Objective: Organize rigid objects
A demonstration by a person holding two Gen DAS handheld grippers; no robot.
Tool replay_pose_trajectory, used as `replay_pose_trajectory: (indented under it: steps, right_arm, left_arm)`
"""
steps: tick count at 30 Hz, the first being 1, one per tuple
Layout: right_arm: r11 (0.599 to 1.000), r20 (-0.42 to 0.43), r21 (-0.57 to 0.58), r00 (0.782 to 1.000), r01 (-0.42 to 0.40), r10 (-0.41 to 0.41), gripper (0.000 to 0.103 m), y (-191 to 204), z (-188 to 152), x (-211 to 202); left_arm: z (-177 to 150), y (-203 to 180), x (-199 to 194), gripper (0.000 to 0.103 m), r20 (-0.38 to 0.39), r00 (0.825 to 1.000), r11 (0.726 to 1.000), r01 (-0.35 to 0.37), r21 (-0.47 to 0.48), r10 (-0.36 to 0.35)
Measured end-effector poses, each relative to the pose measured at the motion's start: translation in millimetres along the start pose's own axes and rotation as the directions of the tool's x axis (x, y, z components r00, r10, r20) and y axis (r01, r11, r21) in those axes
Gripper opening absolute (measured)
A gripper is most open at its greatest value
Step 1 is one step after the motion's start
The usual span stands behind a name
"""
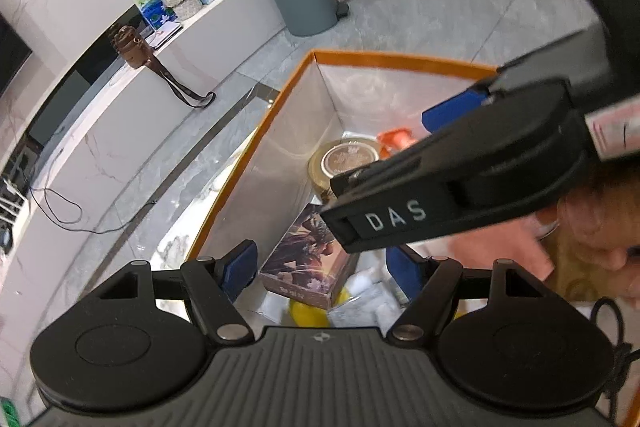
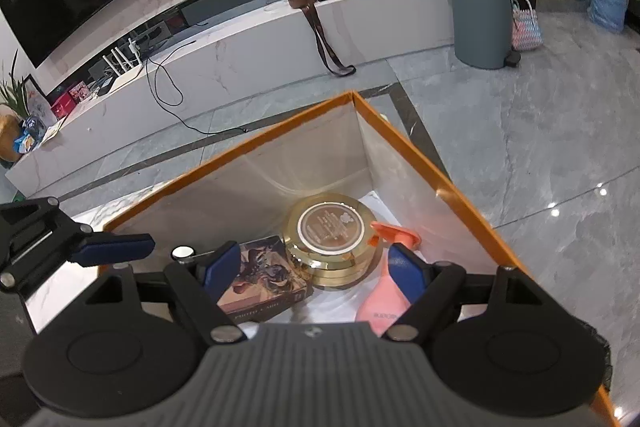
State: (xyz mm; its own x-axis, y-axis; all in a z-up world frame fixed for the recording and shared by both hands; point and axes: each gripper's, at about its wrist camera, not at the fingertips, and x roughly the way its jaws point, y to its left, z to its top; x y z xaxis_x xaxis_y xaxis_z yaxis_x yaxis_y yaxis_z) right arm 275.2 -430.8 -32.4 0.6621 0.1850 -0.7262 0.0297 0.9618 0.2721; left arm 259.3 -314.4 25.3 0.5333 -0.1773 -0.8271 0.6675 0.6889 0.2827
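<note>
While both hand-held grippers hover above an orange-rimmed box point(image 2: 436, 183) with pale inner walls, each wrist camera looks down into it. The left gripper point(image 1: 320, 267) has its blue-padded fingers spread apart with nothing between them; it sits over the box's near side. The right gripper point(image 2: 316, 269) also has its fingers apart and empty, poised over the box's contents. In the left wrist view, the right gripper's black body crosses the upper right of the picture, marked with the letters DAS.

Inside the box, a round gold tin point(image 2: 332, 243) with a brown lid rests on the floor near the far corner. Just beside it, toward the left, lies a flat illustrated card box point(image 2: 266, 285) with dark floral artwork. On the tin's other side stands a pink spray bottle point(image 2: 384, 301) with an orange-pink trigger head, touching or nearly touching the tin. A yellow object point(image 1: 308, 313) peeks out beneath the card box in the left wrist view; what it is cannot be told.

The box stands on a grey marble floor point(image 2: 540, 147).
</note>
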Motion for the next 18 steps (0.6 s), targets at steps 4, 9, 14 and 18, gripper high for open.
replay_pose_trajectory:
  steps: [4, 9, 14, 18]
  right_arm:
    - [1.000, 0.021, -0.020, 1.000, 0.005, -0.005, 0.081, 3, -2, -17]
    - [0.999, 0.055, -0.032, 0.999, 0.002, 0.000, 0.082, 5, -7, -41]
    - [0.999, 0.098, -0.050, 0.995, -0.008, 0.013, 0.082, 13, -15, -71]
    - [0.998, 0.144, -0.065, 0.989, -0.021, 0.030, 0.084, 20, -21, -96]
  left_arm:
    - [-2, 4, -15, 0.086, 0.037, 0.999, 0.998, 0.029, -0.060, -0.027]
    - [-9, 7, -35, 0.088, 0.088, 0.995, 0.988, 0.067, -0.138, -0.055]
    - [-17, 5, -55, 0.088, 0.141, 0.988, 0.978, 0.089, -0.191, -0.062]
    - [-21, 3, -68, 0.088, 0.172, 0.982, 0.970, 0.111, -0.216, -0.074]
